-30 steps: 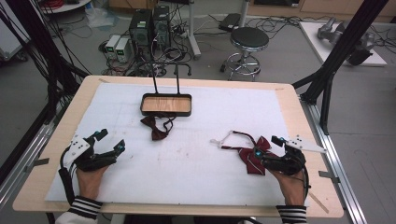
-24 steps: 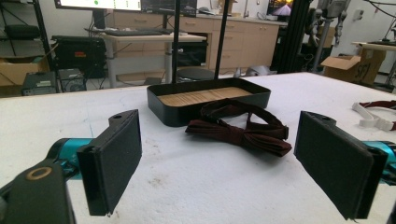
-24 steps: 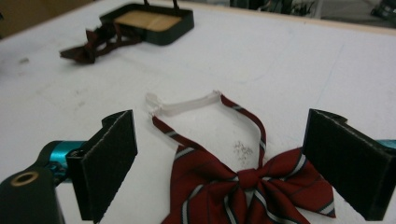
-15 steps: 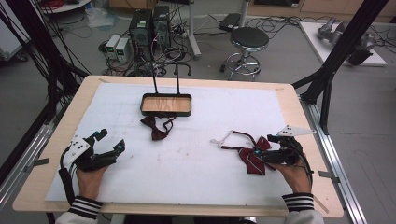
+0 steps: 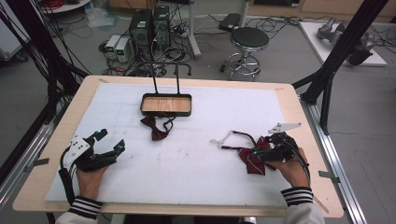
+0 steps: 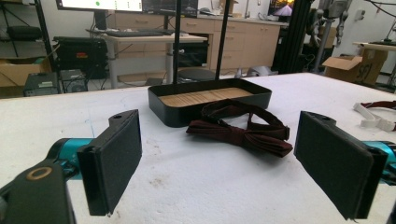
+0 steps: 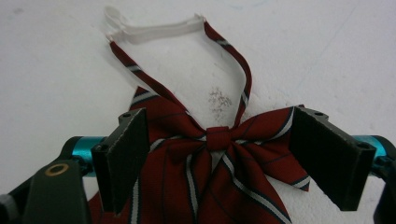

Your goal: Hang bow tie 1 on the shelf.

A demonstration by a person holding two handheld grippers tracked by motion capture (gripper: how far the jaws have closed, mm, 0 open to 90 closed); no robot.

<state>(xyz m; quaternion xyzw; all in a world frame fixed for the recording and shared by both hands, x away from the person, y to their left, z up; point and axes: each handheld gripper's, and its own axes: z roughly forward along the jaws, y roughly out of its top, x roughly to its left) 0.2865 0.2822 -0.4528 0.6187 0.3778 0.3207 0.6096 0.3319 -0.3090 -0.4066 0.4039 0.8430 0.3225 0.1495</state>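
Note:
A red striped bow tie (image 5: 248, 161) with a white strap (image 5: 221, 140) lies flat at the right of the table. My right gripper (image 5: 258, 152) reaches over it from the right. In the right gripper view the striped bow tie (image 7: 219, 163) lies between the pads (image 7: 125, 154) of the right gripper (image 7: 222, 140), with its knot midway. The jaws have just been closing but still stand wide, not pressing it. A dark maroon bow tie (image 5: 156, 128) lies in front of a black tray (image 5: 187, 111). My left gripper (image 5: 111, 141) rests open at the near left, aimed at the maroon bow tie (image 6: 238, 133).
The black tray (image 6: 168, 114) has a wooden floor and two tall upright rods at its back. White sheeting (image 5: 196, 163) covers the table. A stool (image 5: 249, 39) and computer cases (image 5: 149, 25) stand on the floor beyond the far edge.
My right hand has slid a little away from the person and leftward over the striped bow tie. The left hand and both bow ties have stayed put.

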